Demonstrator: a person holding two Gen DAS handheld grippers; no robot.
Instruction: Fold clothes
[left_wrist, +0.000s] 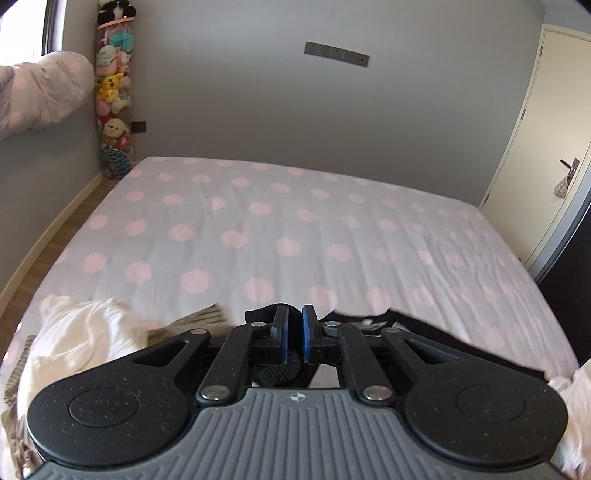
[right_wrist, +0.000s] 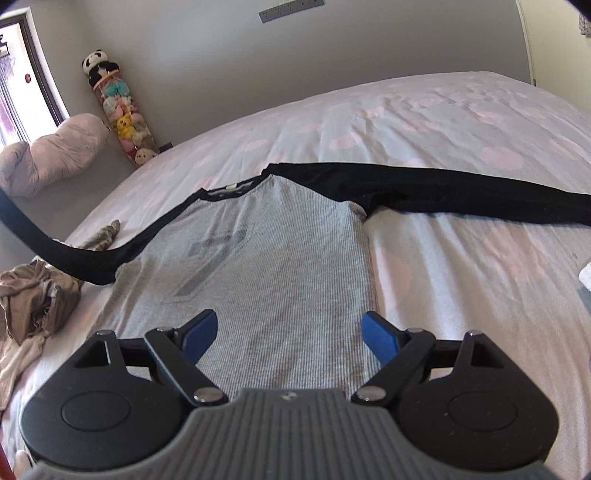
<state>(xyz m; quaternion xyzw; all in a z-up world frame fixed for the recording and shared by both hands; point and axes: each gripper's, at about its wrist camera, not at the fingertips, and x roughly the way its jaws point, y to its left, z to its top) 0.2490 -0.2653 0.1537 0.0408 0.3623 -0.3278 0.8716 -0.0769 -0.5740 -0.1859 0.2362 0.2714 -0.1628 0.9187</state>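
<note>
A grey ribbed shirt with black sleeves (right_wrist: 266, 258) lies flat on the bed, neckline away from me. Its right sleeve (right_wrist: 461, 195) lies stretched out to the right. Its left sleeve (right_wrist: 74, 258) is lifted off the bed and runs up to the left edge of the right wrist view. My left gripper (left_wrist: 294, 334) is shut on the black cuff of that sleeve (left_wrist: 271, 314). My right gripper (right_wrist: 290, 332) is open and empty, low over the shirt's hem.
The bed (left_wrist: 277, 221) has a grey sheet with pink dots. A heap of beige and white clothes (right_wrist: 33, 302) lies at its left front, and shows in the left wrist view (left_wrist: 85, 339). A plush toy column (left_wrist: 112, 92) stands in the far corner. A door (left_wrist: 546, 147) is at right.
</note>
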